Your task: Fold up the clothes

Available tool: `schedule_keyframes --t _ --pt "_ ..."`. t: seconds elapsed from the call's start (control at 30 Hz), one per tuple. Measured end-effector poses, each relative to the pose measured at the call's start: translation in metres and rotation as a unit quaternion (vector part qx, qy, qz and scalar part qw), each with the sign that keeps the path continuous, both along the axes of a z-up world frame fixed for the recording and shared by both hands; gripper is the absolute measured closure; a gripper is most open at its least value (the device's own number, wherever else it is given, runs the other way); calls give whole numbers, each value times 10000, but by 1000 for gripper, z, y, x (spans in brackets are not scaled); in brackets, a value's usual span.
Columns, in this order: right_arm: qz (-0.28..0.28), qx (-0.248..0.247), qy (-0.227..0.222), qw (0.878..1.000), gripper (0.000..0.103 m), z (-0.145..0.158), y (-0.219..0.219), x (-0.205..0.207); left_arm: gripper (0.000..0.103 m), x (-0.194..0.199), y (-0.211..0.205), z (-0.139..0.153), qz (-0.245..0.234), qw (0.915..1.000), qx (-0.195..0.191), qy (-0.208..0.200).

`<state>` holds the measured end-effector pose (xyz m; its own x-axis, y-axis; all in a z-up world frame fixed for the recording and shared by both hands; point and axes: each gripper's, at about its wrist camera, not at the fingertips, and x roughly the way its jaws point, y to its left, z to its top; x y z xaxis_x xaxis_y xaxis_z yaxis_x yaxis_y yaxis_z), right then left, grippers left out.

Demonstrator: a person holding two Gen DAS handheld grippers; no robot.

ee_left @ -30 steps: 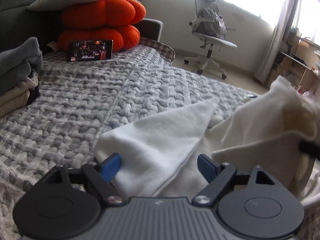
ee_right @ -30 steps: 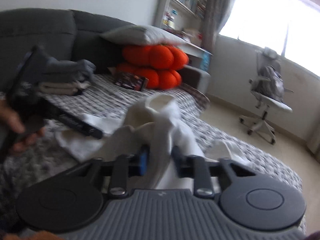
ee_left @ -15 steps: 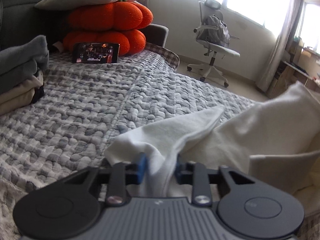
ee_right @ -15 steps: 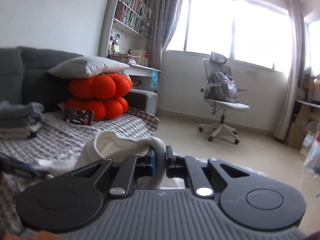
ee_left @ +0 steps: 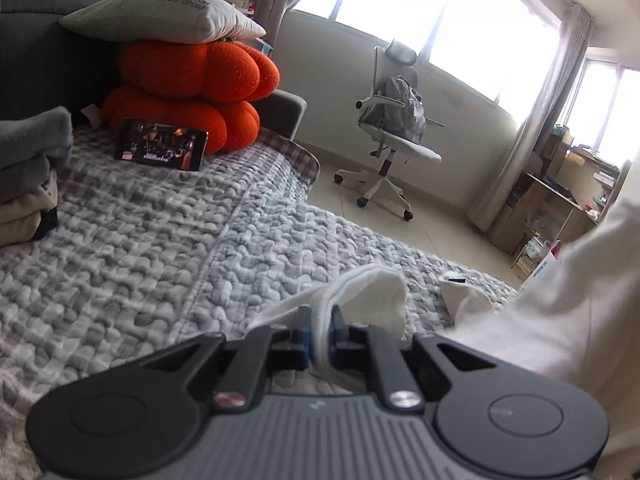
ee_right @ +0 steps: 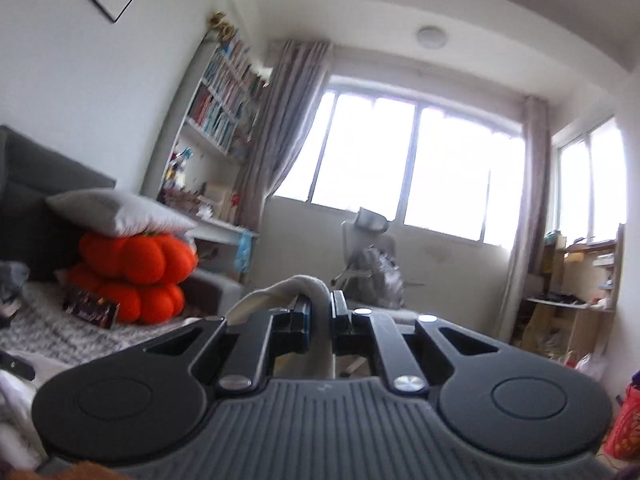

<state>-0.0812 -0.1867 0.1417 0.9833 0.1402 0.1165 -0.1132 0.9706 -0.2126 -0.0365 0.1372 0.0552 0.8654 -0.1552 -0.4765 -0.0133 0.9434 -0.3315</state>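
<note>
The left claw [ee_left: 319, 330] has just closed on a corner of the white garment [ee_left: 360, 292], lifting it off the grey quilt [ee_left: 160, 240]. The right claw [ee_right: 320, 316], clamped on another edge, has risen higher. The garment hangs between them, ready to spread for folding.

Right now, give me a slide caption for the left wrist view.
Left tongs pinch a white garment above the grey quilted bedspread, orange cushions behind.

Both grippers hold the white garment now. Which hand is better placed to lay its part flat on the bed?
Left, probably. The left gripper pinches the garment low over the bed. The right gripper, also shut on cloth, looks toward the window.
</note>
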Motion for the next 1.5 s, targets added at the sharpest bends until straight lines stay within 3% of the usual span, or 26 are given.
schedule_keyframes --t 0.1,0.2,0.4,0.47,0.5,0.53,0.63,0.8,0.87,0.93,1.0,1.2,1.5 --pt "-121 70 112 9998 94 -4 -13 3 95 2 -6 -5 -41 10000 24 81" --pt "-149 165 609 9979 94 -19 -26 16 95 0 -10 -10 -20 9998 193 78" --pt "131 -33 1369 9905 92 -55 -23 37 92 4 -5 -14 22 9996 146 251" --pt "112 -80 1483 9888 86 -62 -18 38 75 5 -2 -16 -42 9993 -6 375" --pt "100 -62 1522 9883 84 -64 -18 37 55 5 -1 -16 -91 9990 -91 430" --pt "91 -35 1559 9877 84 -65 -18 38 41 3 -1 -15 -110 9989 -147 442" --pt "81 70 1654 9862 84 -66 -17 38 31 0 -3 -11 -154 9984 -282 460" --pt "136 167 1742 9845 84 -69 -17 25 23 -2 -11 -4 -62 9986 -200 483" --pt "172 182 1773 9838 78 -71 -17 21 20 -4 -14 -2 -60 9987 -175 466" --pt "208 197 1803 9832 61 -73 -18 16 16 -8 -18 1 -100 9990 -158 417" --pt "247 153 1825 9828 57 -76 -18 12 12 -10 -23 4 -188 9991 -115 367" --pt "287 313 2027 9783 56 -86 -22 8 7 -12 -46 7 -690 9974 72 198" --pt "435 532 2128 9747 56 -90 -28 -3 6 -7 -89 -9 -1520 9871 391 305"
